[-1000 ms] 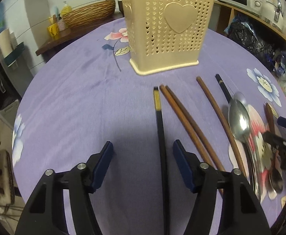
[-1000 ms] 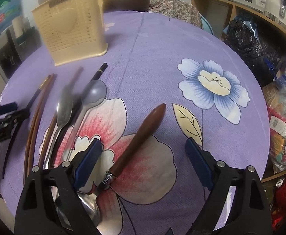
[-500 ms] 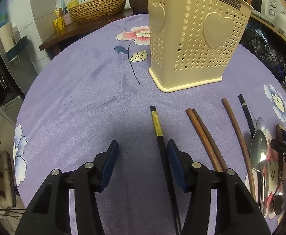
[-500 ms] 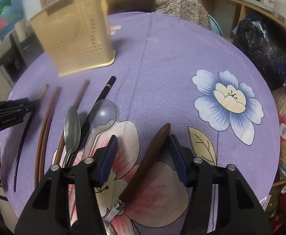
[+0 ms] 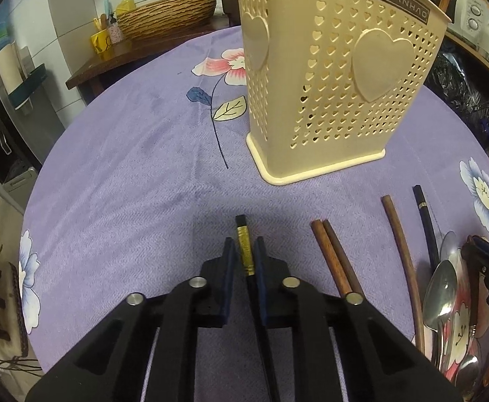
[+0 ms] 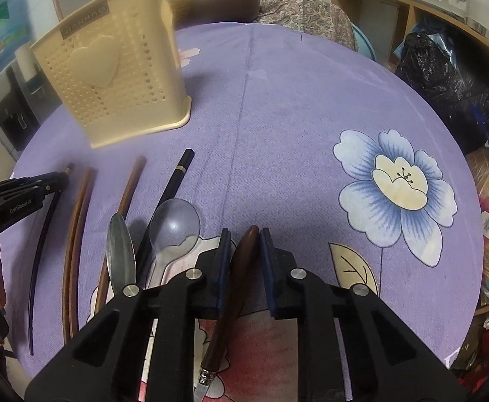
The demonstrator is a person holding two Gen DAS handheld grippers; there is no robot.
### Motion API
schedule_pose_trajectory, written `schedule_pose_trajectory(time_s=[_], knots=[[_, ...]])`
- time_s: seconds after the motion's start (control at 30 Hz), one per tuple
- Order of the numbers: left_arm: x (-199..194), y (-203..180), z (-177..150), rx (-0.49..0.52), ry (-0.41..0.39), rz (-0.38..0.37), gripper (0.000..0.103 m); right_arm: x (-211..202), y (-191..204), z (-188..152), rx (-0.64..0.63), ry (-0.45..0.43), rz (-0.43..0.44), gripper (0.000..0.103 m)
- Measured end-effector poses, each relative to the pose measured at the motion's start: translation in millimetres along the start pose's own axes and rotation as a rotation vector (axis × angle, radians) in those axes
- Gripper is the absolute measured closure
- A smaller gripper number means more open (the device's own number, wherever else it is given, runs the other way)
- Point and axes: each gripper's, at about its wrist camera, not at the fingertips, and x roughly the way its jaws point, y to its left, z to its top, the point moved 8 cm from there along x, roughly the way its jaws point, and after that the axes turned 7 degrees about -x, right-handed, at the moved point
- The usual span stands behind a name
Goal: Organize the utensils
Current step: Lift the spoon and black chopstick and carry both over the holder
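Half a second ago both my pairs of jaws stood wide; now each has clenched on a utensil. My left gripper [image 5: 244, 251] pinches the black chopstick [image 5: 243, 241] at its gold-banded end, the square tip poking out ahead of the blue pads. My right gripper [image 6: 243, 244] has closed on the wooden-handled utensil [image 6: 241, 261], its rounded dark-brown handle squeezed between the pads and a metal collar showing below.

Beside the black chopstick lie a pair of round brown wooden chopsticks [image 5: 331, 254], touching each other, then a single brown chopstick [image 5: 402, 254] and another black chopstick [image 6: 177, 177] with a gold ring. A polished steel spoon [image 6: 120, 254] and a translucent plastic spoon [image 6: 174, 224] lie between them and my right pads.

The cream plastic utensil basket [image 5: 331, 87], perforated with small hearts and bearing large raised hearts, stands upright on the purple flowered tablecloth [image 6: 294, 127]. Its dark label reads JIANHAO. A woven basket [image 5: 167, 16] sits on a counter behind. The left gripper's side reads GenRobot.AI.
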Motion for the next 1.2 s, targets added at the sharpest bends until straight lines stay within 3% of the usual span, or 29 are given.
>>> schedule_pose_trajectory(time_s=[0.2,0.3,0.57,0.77,1.03,1.2], knots=[[-0.9,-2.1,0.0,0.010,-0.009,0.006,0.093,-3.7,-1.6,2.8,0.027,-0.025,0.048,0.086],[-6.9,-1.9,-1.1,-0.018,-0.021,-0.031,0.094,-13.7,-2.0,7.2,0.029,-0.062,0.074,0.086],[-84.8,11.1,16.0,-0.082,-0.199,-0.135,0.094,-73.3,-8.6,20.8,0.036,-0.193,0.178,0.087],[-160.4,27.4,24.9,-0.101,-0.358,-0.203,0.094,-125.2,-16.5,26.9,0.008,-0.284,0.182,0.088],[-194.6,39.4,33.4,-0.119,-0.463,-0.226,0.095,-152.3,-16.1,32.2,-0.028,-0.329,0.177,0.088],[-197.4,41.5,33.1,-0.125,-0.471,-0.233,0.095,-156.6,-15.4,35.4,-0.038,-0.336,0.171,0.088]])
